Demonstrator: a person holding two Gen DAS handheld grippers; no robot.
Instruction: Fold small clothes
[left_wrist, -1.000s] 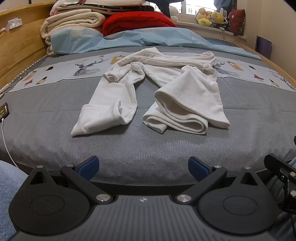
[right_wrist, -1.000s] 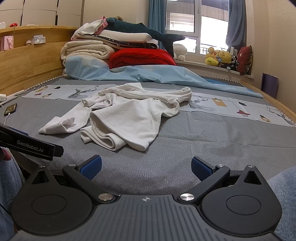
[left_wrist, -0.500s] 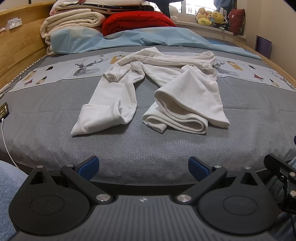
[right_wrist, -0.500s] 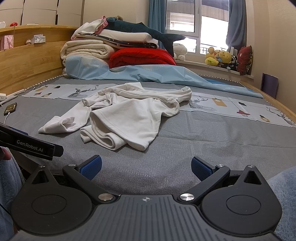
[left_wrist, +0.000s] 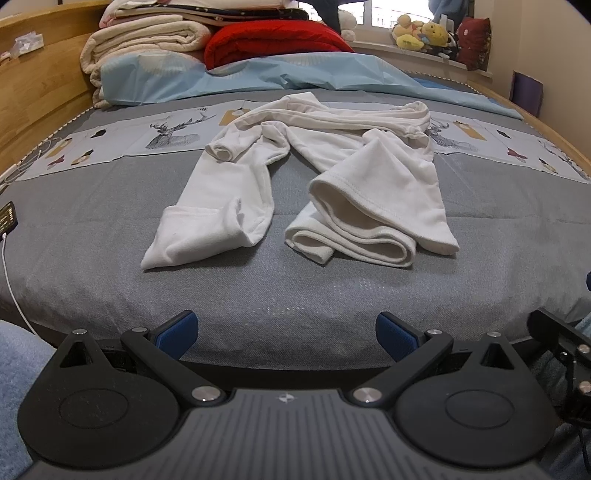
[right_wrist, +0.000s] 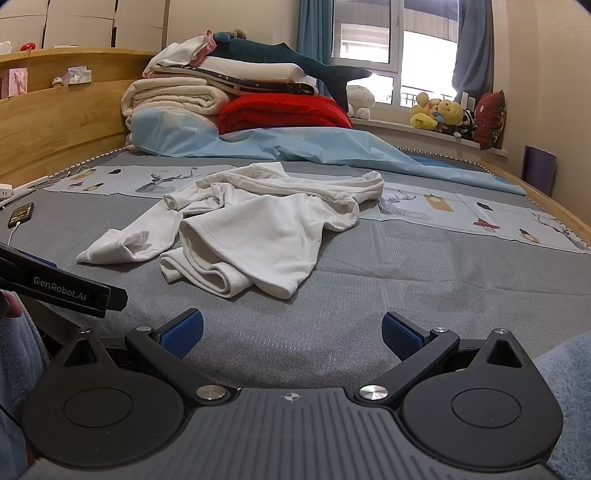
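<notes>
A small white garment (left_wrist: 314, 177) lies rumpled and unfolded on a grey bedspread (left_wrist: 110, 229), roughly in the middle of the bed, well ahead of both handheld grippers. From the left wrist camera, one limb of the garment runs toward the near left and ends in a turned-over cuff, while the other side is bunched into a loose roll at the near right, its stitched hem standing open; the two parts meet in a twisted band at the far side. The left gripper (left_wrist: 287, 334) hovers at the near edge of the bed with its blue-padded fingers (left_wrist: 176, 332) spread wide and nothing between them. The right gripper (right_wrist: 291, 332) is held the same way (its jaws are likewise wide apart and empty), and from its camera the garment (right_wrist: 255, 225) sits ahead and slightly to the left, clear of the pads (right_wrist: 400, 334). The black body of the left gripper (right_wrist: 66, 286) shows at the left edge of the right wrist view, marked "GenRobot.AI". Neither gripper touches the cloth.

Behind the garment a printed band with deer and small figures (left_wrist: 173, 131) crosses the bedspread, and a pale blue sheet (right_wrist: 295, 146) lies beyond it. Folded cream blankets (right_wrist: 173, 98) and a red quilt (right_wrist: 284, 114) are stacked at the wooden headboard (right_wrist: 55, 136), with a dark shark plush (right_wrist: 288, 59) on top. Soft toys (right_wrist: 443, 114) line the windowsill. A phone (right_wrist: 21, 214) on a white cable rests near the bed's left edge.
</notes>
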